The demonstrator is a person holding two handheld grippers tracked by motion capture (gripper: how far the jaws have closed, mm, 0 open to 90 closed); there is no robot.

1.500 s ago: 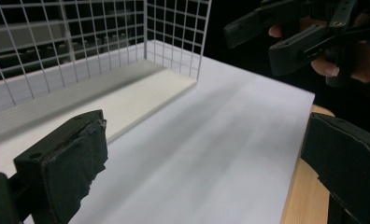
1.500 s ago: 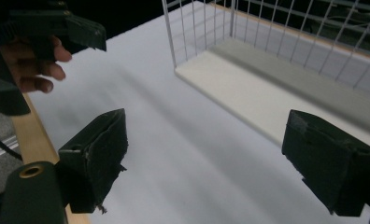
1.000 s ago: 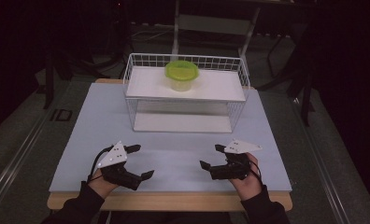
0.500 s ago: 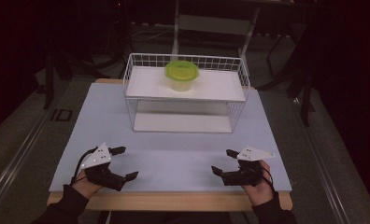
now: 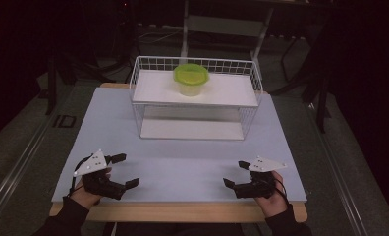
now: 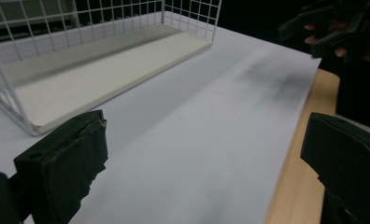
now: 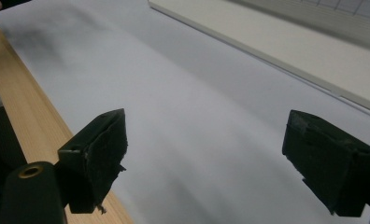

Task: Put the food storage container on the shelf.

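Table [image 5: 182,157] | wire rack [image 5: 195,101]: green-lidded tub [image 5: 191,78] on top | left gripper [image 5: 125,170], right gripper [image 5: 234,173]: released, empty

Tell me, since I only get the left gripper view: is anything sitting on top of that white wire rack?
Observer: Yes. The high view shows a clear container with a green lid standing on the top shelf of the wire rack.
Operator: Are the other tongs holding anything?
Observer: No. The right tongs are open, with bare white mat between the jaws.
Operator: And where on the table are my tongs?
Observer: The left tongs are at the near left corner of the mat, well short of the rack.
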